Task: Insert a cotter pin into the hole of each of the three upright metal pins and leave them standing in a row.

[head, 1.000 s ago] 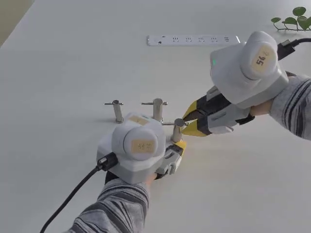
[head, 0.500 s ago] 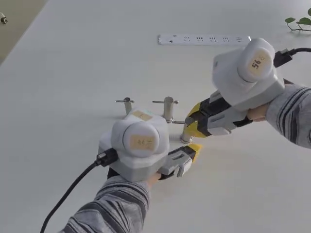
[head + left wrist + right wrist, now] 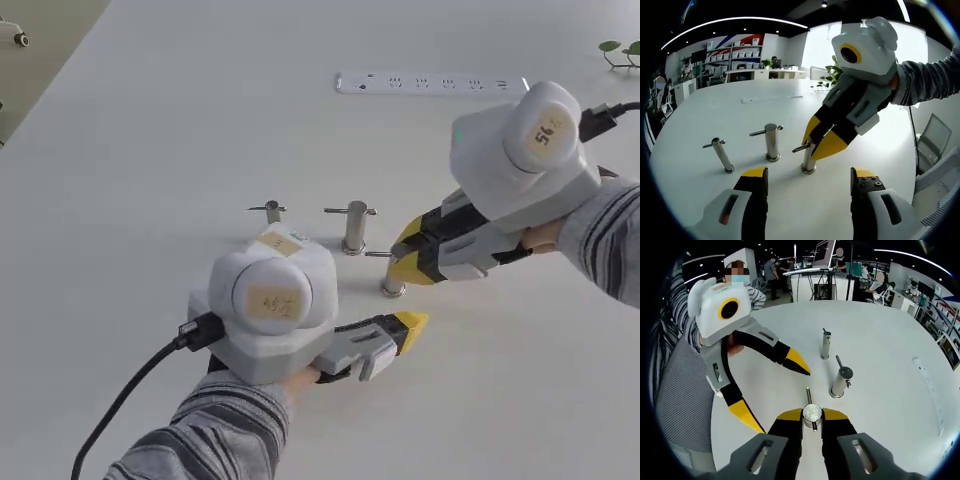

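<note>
I am holding my left gripper (image 3: 395, 333) low over the white surface (image 3: 140, 150), just short of the row. Its jaws are standing wide apart with nothing between them. I judge that I am keeping it there as a spare hand, ready to steady a pin rather than work on one.

Beyond it, the left metal pin (image 3: 272, 213) is standing upright. Its cotter pin (image 3: 262, 208) is lying crosswise through the hole near the head, and nothing is touching it. The middle metal pin (image 3: 354, 229) is standing next to it in the same way, with the middle cotter pin (image 3: 346, 211) sticking out on both sides of its head. By my reading, those two are finished and need no hand on them.

The right metal pin (image 3: 393, 280) is standing nearest to me, a little forward of the other two. In the left gripper view it is sitting straight ahead of the open jaws, apart from both.

My right gripper (image 3: 408, 258) is coming in from the right at head height. In the right gripper view its yellow tips are closing in on either side of that pin's round head. The third cotter pin (image 3: 377, 255) is running through the hole, its long end pointing away and a short stub lying between the jaws. I take it I am gripping there to seat the cotter pin without tipping the pin over.
</note>
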